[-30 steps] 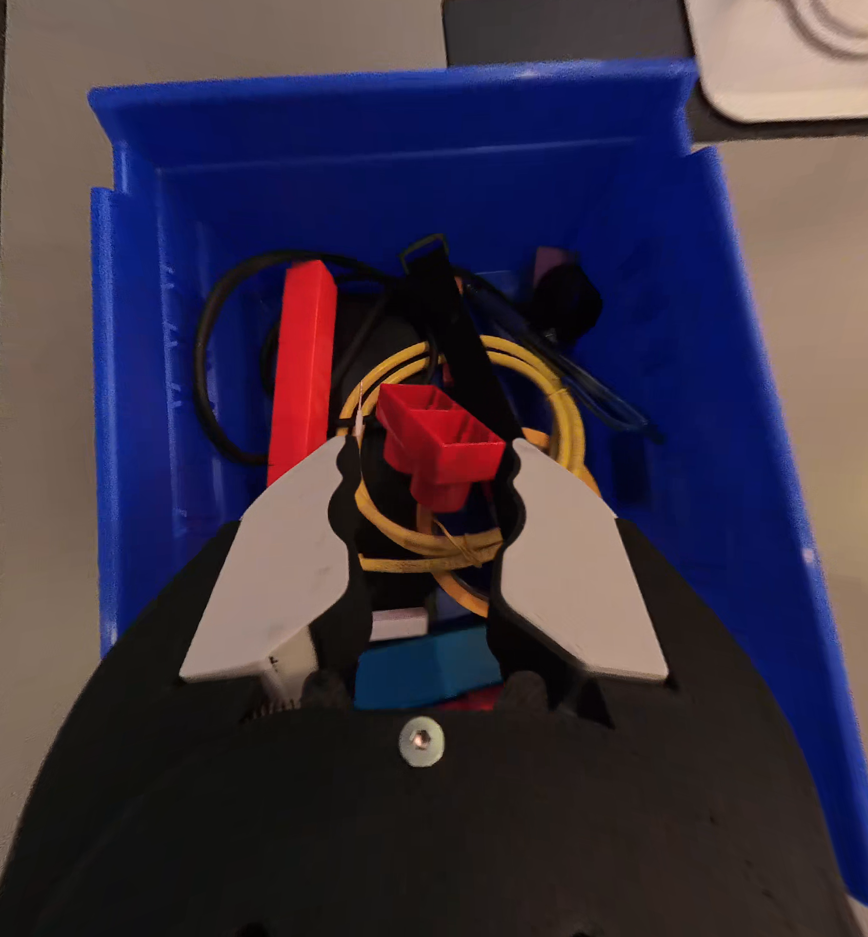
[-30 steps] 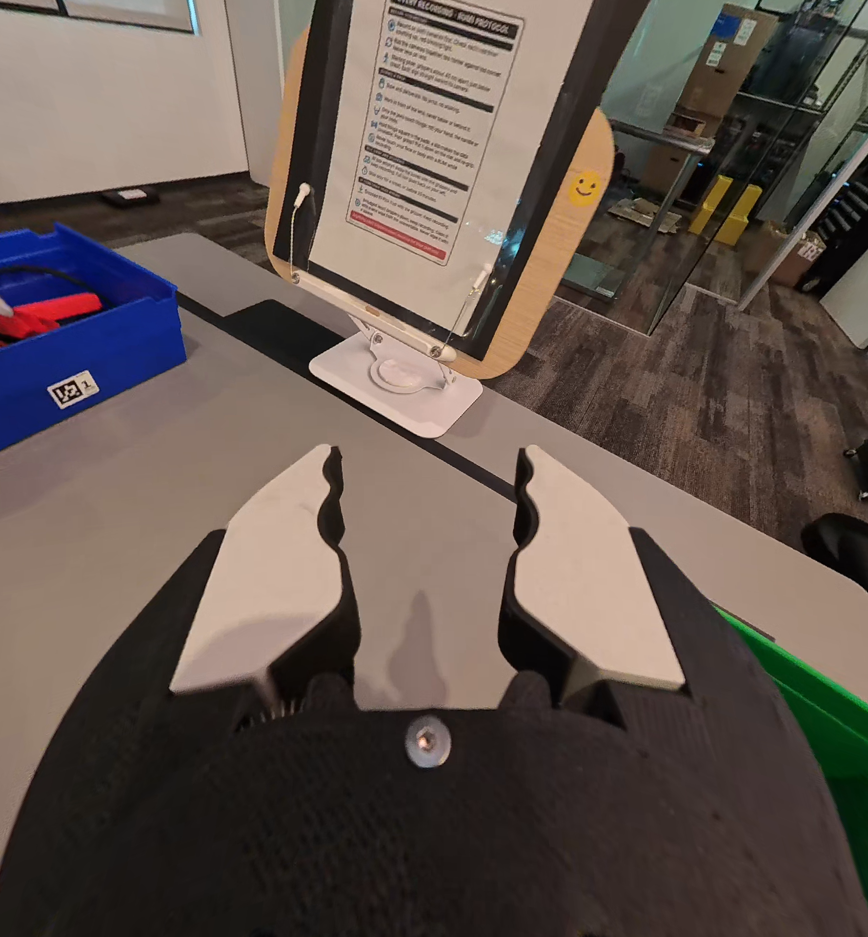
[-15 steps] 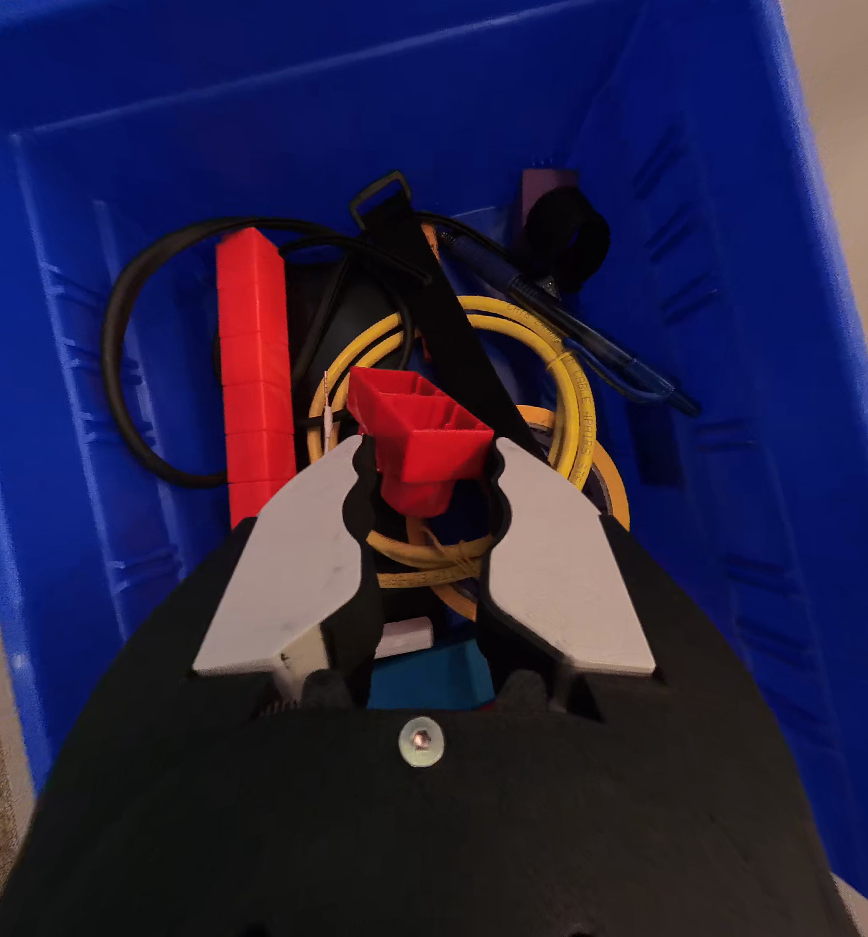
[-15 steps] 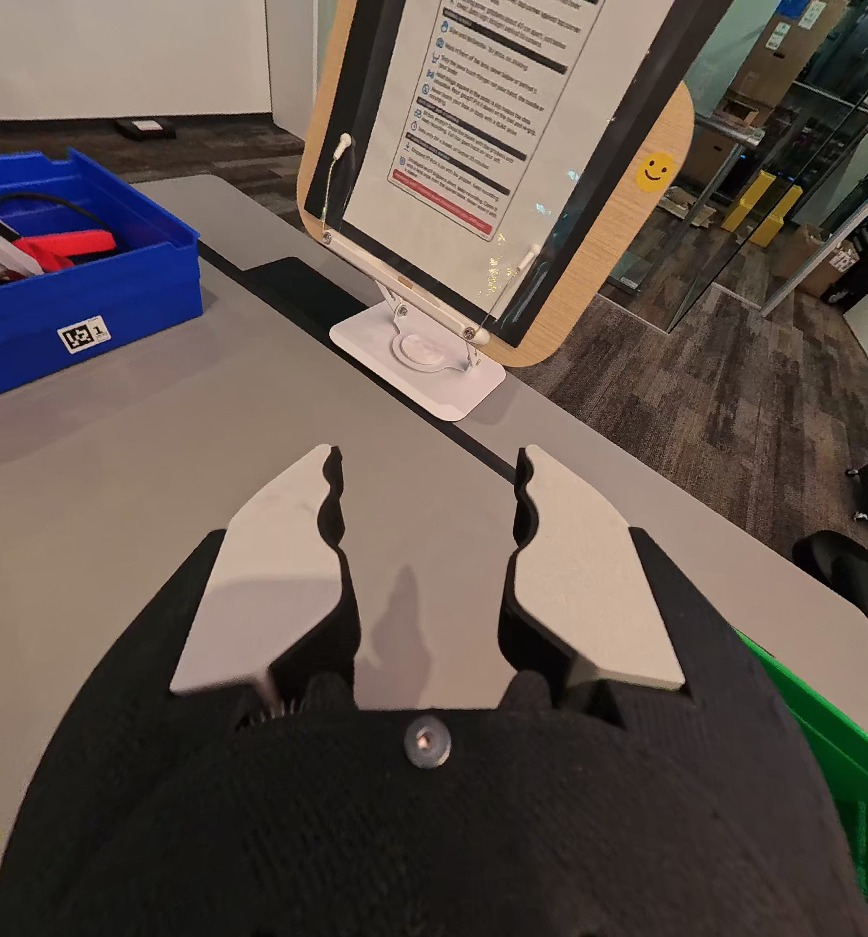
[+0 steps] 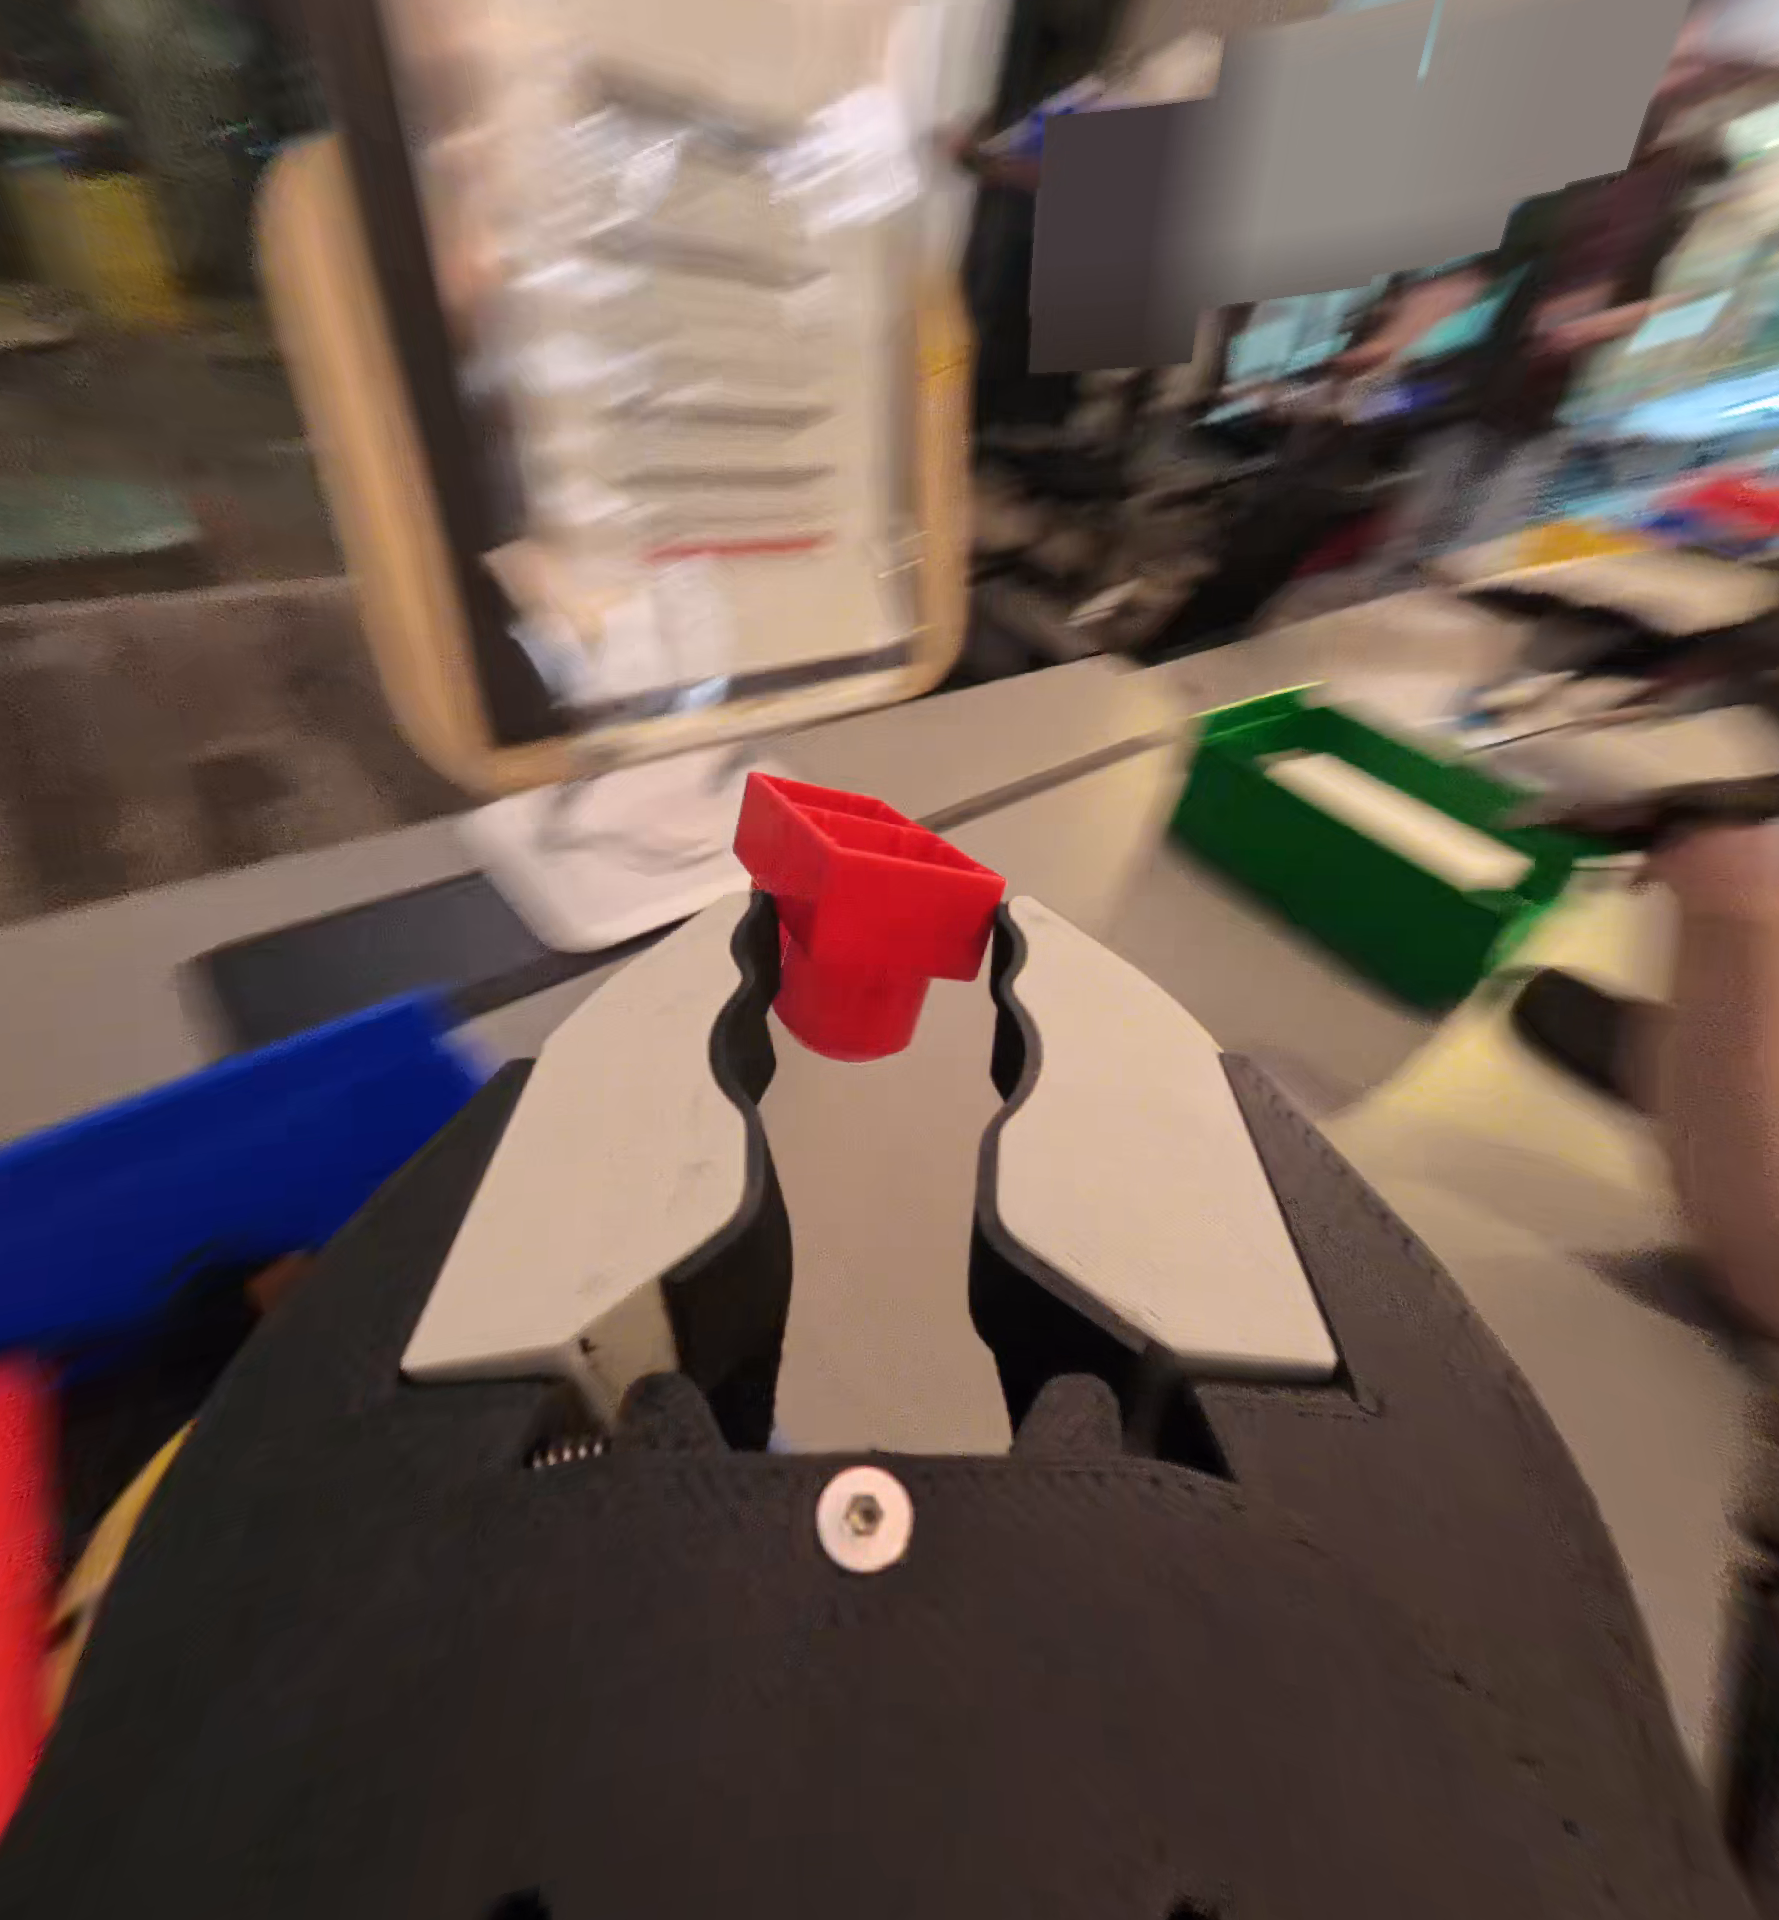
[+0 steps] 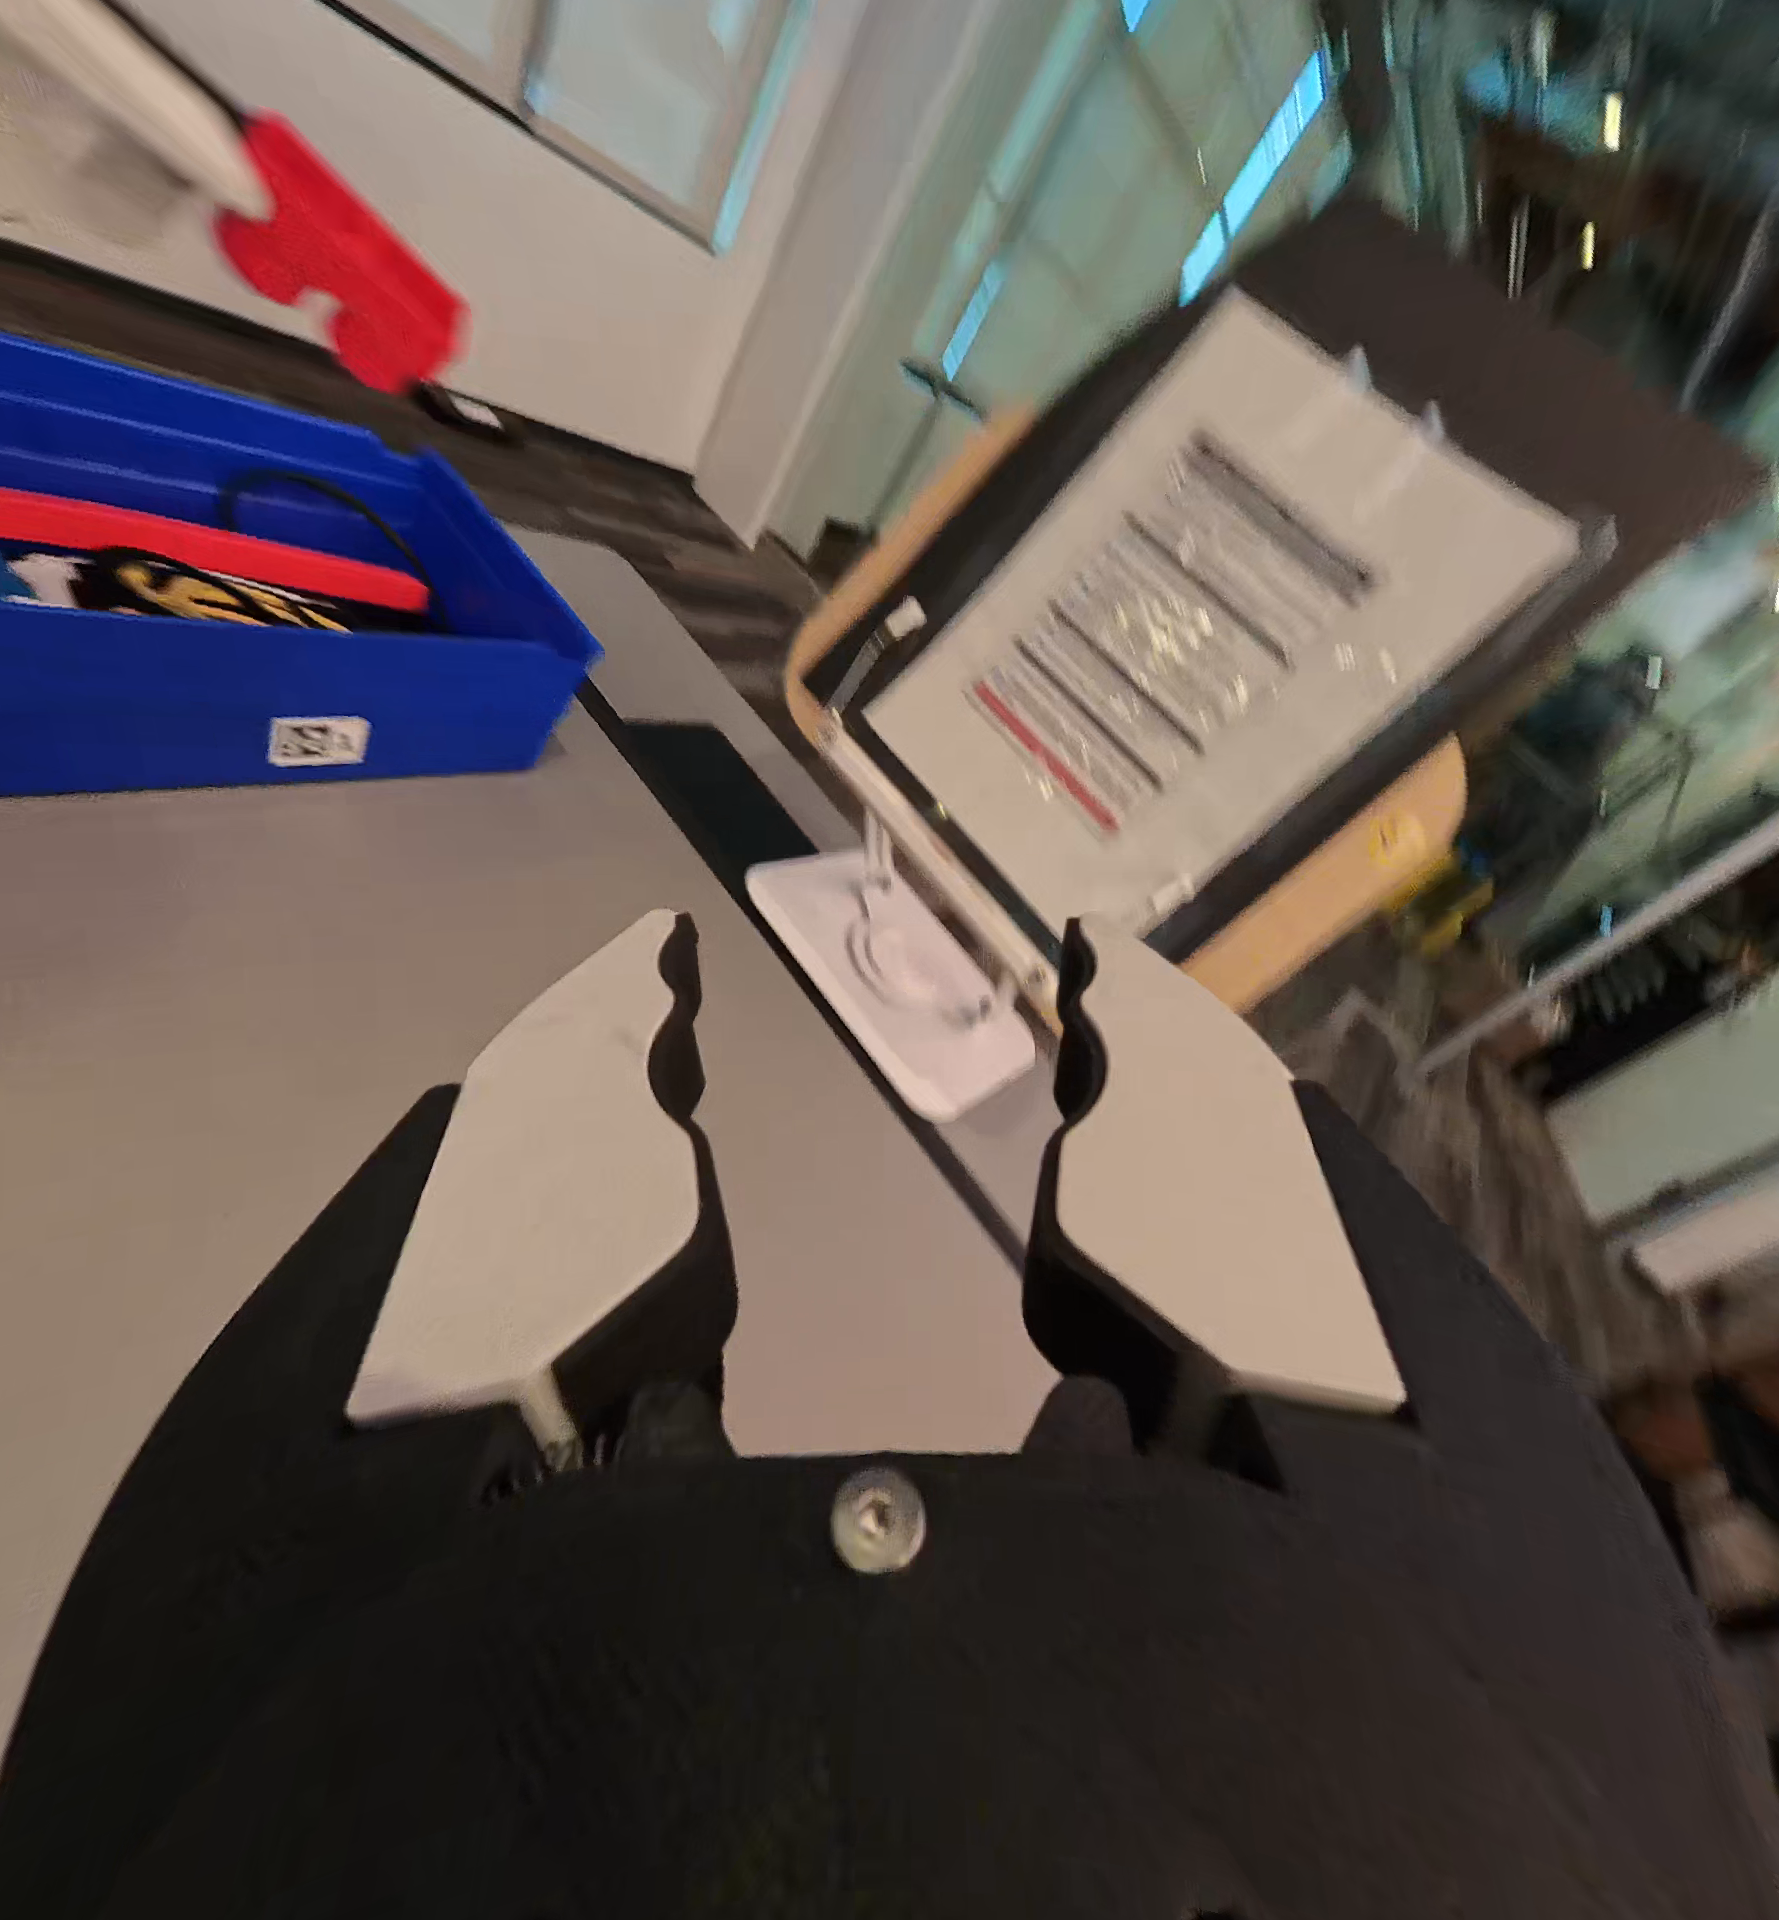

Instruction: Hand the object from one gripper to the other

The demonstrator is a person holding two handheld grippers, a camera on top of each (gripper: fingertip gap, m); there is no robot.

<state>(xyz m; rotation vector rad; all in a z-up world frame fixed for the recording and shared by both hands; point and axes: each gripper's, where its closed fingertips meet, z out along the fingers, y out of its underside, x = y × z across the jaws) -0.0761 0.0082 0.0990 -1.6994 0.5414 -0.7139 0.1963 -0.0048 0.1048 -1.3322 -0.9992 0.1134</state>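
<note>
Grey matte surface [image 6: 241,987] runs across both views; background heavily motion-blurred, glass partitions and office clutter behind

Left gripper [image 5: 869,925]: grey fingers with black wavy inner pads, closed to a narrow gap on a red plastic part with an open rectangular top and a rounded stub below [image 5: 864,914]. Part is pinched at the fingertips, tilted, held in the air above the surface. Same part shows in the right wrist view, upper left [image 6: 345,281], at the tip of a pale finger of the left gripper [image 6: 152,140], above and behind the blue bin

Right gripper [image 6: 880,935]: fingers spread wide, nothing between them, only the surface and a white stand base [image 6: 916,1039] visible through the gap. Well apart from the red part

Blue plastic bin [image 6: 137,717] sits on the surface at left, a small white square sticker [image 6: 316,740] on its front wall. Inside: long flat red bar [image 6: 189,545], black cable loop [image 6: 324,499], other items too blurred to name. Bin corner also visible in left wrist view [image 5: 189,1143]

Upright board with tan wooden rounded edge, black frame and a white printed sheet [image 6: 1176,665] stands on the white base at the far edge of the surface

Green plastic bin [image 5: 1363,852] on the surface at right in the left wrist view, a pale flat shape inside; cannot tell what it is
</note>
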